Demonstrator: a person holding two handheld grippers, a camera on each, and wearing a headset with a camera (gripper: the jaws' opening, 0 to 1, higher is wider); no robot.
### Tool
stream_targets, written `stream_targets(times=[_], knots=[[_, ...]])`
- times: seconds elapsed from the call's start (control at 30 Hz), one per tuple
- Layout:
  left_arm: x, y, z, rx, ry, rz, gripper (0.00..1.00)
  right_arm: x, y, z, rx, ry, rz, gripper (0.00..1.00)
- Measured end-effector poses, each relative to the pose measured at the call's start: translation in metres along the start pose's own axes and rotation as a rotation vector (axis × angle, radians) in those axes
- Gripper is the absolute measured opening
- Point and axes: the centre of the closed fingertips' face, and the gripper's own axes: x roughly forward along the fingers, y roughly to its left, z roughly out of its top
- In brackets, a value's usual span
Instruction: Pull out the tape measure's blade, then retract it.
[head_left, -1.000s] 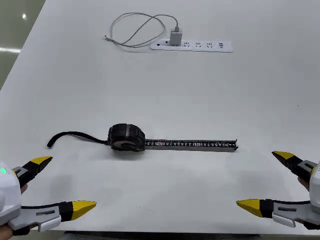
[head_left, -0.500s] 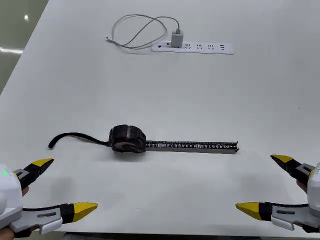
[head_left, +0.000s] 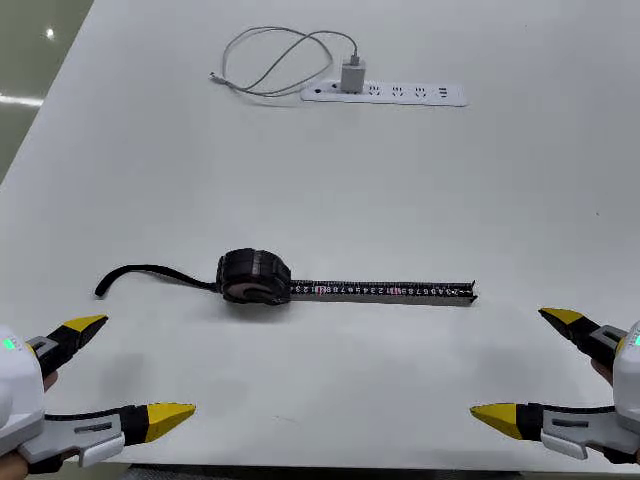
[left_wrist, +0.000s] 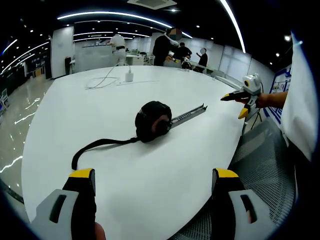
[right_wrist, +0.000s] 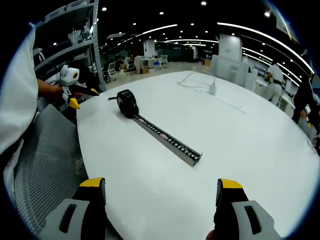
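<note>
At the far left, my left gripper (head_left: 145, 364) hangs low over the near edge of the white table (head_left: 450, 190). Its 2 yellow-tipped jaws are spread wide and there is nothing between them. It touches nothing and is well apart from the tape measure (head_left: 253, 277). A little further right, the black strap (head_left: 140, 270) lies on the table and curves from its free end toward the case. The tape measure itself is a black round case that rests on the table, somewhat left of the middle. From the case the blade (head_left: 385, 291) is pulled out to the right. It lies flat and straight on the surface with its printed scale facing up, and it ends in a small hook (head_left: 471, 293). At the near right edge is my right gripper (head_left: 509, 361), also with its 2 jaws wide apart and empty. It is nearer to the hook than to the case but does not touch it. On the far side of the table, a looped white cable (head_left: 270, 60) runs to a white charger (head_left: 352, 74), which is plugged into the left end of a white power strip (head_left: 420, 93).
</note>
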Motion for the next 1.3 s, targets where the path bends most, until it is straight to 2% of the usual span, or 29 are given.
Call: stream_targets(times=[0.67,0.87,1.3], knots=[[0.002,-0.002,0.003,-0.009,-0.006,0.002,0.94,0.002,0.001,0.004,0.001,-0.006,0.004,0.90],[0.011,-0.005,0.011,-0.009,-0.018,0.007,0.94,0.005,0.000,0.007,0.002,-0.015,0.004,0.90],[0.029,-0.009,0.020,-0.034,-0.030,0.009,0.92,0.007,0.001,0.009,0.007,-0.020,0.014,0.90]])
